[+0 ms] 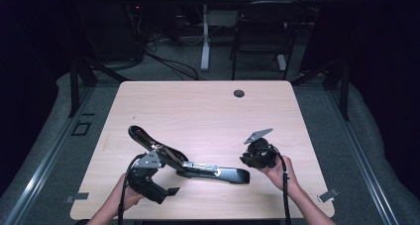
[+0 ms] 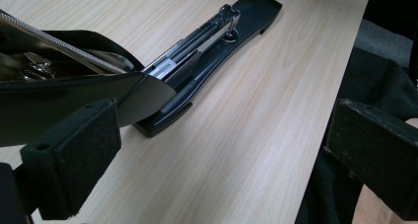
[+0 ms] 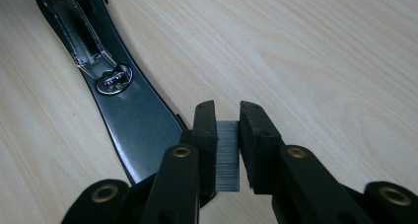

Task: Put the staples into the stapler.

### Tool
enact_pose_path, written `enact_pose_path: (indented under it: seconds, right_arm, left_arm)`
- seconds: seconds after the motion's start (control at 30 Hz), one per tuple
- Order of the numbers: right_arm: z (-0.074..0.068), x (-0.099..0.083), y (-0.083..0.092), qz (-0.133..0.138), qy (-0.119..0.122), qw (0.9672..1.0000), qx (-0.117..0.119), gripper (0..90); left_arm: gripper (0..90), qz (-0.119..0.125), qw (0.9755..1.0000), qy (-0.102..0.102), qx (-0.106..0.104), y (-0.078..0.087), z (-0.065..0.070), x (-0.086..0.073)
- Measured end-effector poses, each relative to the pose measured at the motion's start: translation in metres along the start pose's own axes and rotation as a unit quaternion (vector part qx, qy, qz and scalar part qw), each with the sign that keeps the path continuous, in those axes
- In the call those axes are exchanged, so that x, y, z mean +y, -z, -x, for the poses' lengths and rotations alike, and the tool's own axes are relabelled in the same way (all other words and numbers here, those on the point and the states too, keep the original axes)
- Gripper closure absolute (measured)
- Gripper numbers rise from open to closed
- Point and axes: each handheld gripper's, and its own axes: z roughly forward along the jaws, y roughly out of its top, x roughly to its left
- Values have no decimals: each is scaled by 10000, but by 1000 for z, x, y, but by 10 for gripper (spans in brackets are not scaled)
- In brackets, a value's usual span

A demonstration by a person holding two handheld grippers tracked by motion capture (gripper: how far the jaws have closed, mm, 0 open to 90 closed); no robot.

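At the near left of the pale wooden bench (image 1: 208, 106), the left claw (image 1: 171, 191) rests in a person's hand with its jaws spread wide and gripping nothing; the left gripper view shows its two foam pads (image 2: 74, 155) far apart, one on each side of the frame. Just beyond that claw lies a long black stapler (image 1: 190, 163), swung fully open: its lid (image 1: 143, 138) tilts up and away toward the left rear, while its base (image 1: 223, 174) lies flat and points right along the near part of the bench. In the left gripper view the raised lid (image 2: 74, 86) looms close above the left pad, whether touching it cannot be told, and the open metal magazine (image 2: 197, 51) runs away along the base toward the bench's near edge. To the right, the right claw (image 1: 247, 160), held in the other hand, sits just off the free tip of the base. Its jaws are closed on a strip of grey staples (image 3: 227, 155), pinched upright between the pads in the right gripper view, with the base's tip (image 3: 143, 130) immediately beside them and the staple plate (image 3: 114, 79) farther along. The far half of the bench, up to the cable hole (image 1: 239, 93), lies open, as does the right side. The left hand sits near the bench's front edge, while the right hand comes in over it.
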Motion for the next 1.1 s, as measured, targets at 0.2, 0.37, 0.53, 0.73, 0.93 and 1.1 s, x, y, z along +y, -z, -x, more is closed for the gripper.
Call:
enact_pose_path:
  seconds: [0.2, 0.37, 0.53, 0.73, 0.93, 1.1]
  right_arm:
    - [-1, 13, 0, 92, 118, 9999, -18, 781]
    - [-5, 28, -5, 194, 235, 9995, 54, 781]
    - [-9, 38, -8, 231, 335, 9991, 110, 780]
    - [-12, 47, -9, 376, 387, 9983, 217, 780]
    - [-15, 56, -11, 396, 456, 9978, 272, 781]
    - [-20, 61, -16, 397, 548, 9970, 364, 781]
  left_arm:
    - [0, 35, 10000, 7, -66, 1, -1, 0]
    - [0, 75, 9999, 20, -82, 1, -1, 0]
    - [0, 72, 9999, 10, -87, 2, -2, -1]
    - [0, 89, 9999, 49, -43, 3, -3, -1]
    - [0, 41, 10000, 5, -81, 2, -3, -1]
    - [0, 31, 9999, -73, -63, 3, -2, 0]
